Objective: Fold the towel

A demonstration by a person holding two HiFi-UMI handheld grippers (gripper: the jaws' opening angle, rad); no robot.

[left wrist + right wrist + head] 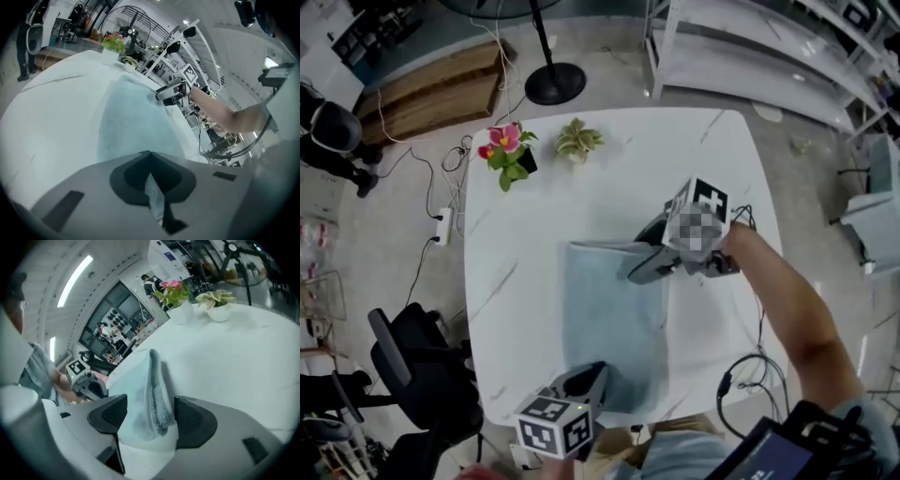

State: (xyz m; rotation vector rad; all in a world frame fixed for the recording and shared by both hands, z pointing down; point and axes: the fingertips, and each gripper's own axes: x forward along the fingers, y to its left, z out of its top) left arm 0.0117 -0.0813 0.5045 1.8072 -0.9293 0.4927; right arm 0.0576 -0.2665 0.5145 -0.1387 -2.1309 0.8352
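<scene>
Your left gripper (147, 154) has its jaws closed together, with a thin strip of the pale blue towel (614, 319) pinched between them at the towel's near edge. Your right gripper (147, 411) has its jaws spread wide. A raised fold of the towel's far right corner stands in the gap between them. The cloth lies against the left pad, but the pads are not clamped on it.

The towel lies flat on the white marble-patterned table (525, 262) as a tall rectangle, running from the near edge towards the middle. Its right side looks doubled over, with a soft ridge along the fold. The left gripper sits low at the near edge of the table, angled down. The right gripper reaches in from the right, also angled down, with your bare forearm (778, 300) behind it.

At the far side of the table stand a pot of pink flowers (508, 150) and, just beside it, a small green plant (578, 141). Both are well apart from the towel. On the floor beyond is the round black base of a fan stand (555, 82), and a black office chair (412, 366) sits to the left of the table.
</scene>
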